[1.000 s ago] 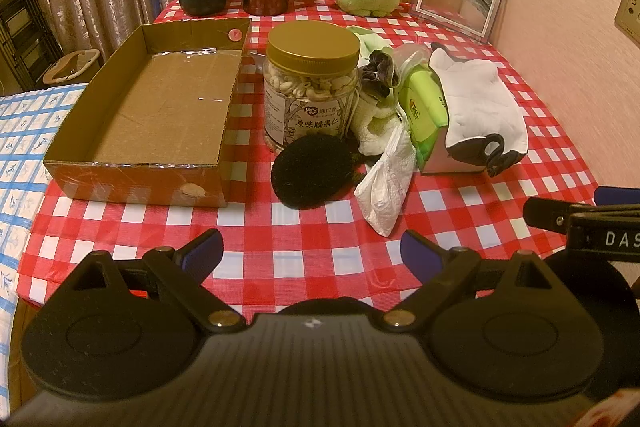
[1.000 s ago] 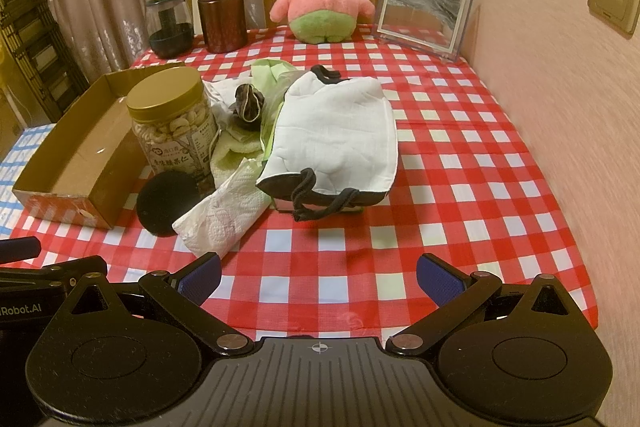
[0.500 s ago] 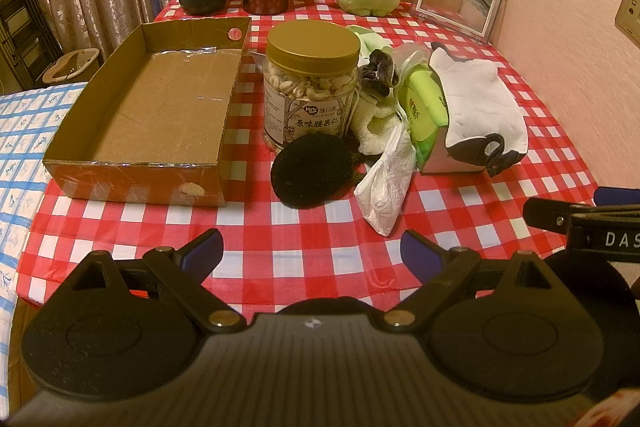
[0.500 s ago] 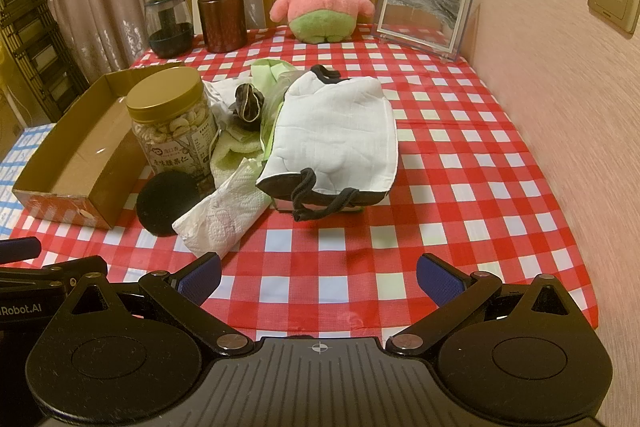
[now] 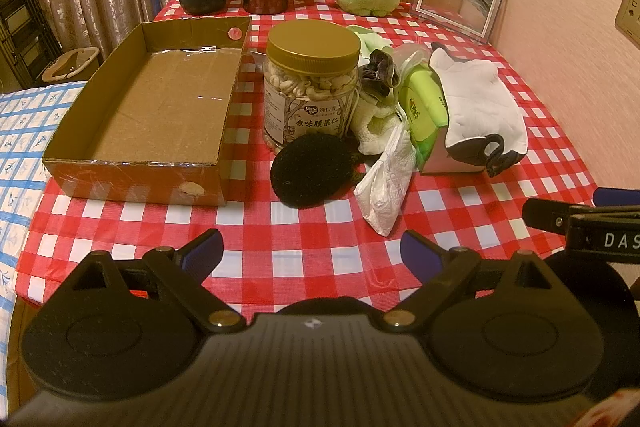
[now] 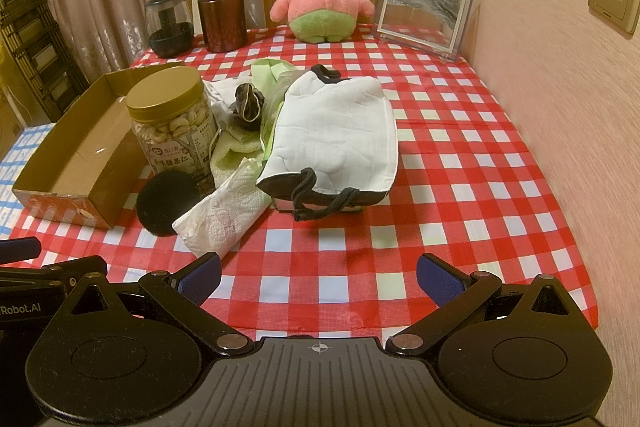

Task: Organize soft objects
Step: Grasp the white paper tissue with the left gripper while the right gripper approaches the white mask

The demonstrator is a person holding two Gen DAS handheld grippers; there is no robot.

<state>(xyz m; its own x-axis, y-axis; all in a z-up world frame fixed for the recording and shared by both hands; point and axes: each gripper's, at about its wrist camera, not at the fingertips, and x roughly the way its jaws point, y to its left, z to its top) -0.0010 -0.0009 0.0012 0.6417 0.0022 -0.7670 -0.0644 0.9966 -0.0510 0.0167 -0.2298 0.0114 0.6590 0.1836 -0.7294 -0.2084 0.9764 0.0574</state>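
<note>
1. No soft object has yet been taken up, and the cardboard box [image 5: 152,107], ahead and to the left of the left gripper [image 5: 312,253], is seen to hold nothing; the task is judged to be at its very start.
2. The left gripper is held spread wide and empty above the near table edge, and the right gripper [image 6: 318,277] is likewise held wide apart with nothing between its blue pads.
3. The soft things are heaped straight ahead of both tools, beyond the fingertips: a black round pad [image 5: 310,171] nearest the box, a crumpled paper towel [image 5: 384,187] beside it, and a white cloth mask [image 6: 334,139] draped over a green tissue pack [image 5: 424,103].
4. A cashew jar [image 5: 310,87] stands between box and heap, touching the black pad; it is judged an obstacle to be skirted.
5. The next move is judged to call for a forward reach, a closing on one limp item near its edge, and a carry leftward over the box wall.
6. The box floor and the green pack are shown plainly by the left wrist view only; the mask's whole top and its black ear loops [image 6: 320,195] are shown best by the right wrist view.
</note>
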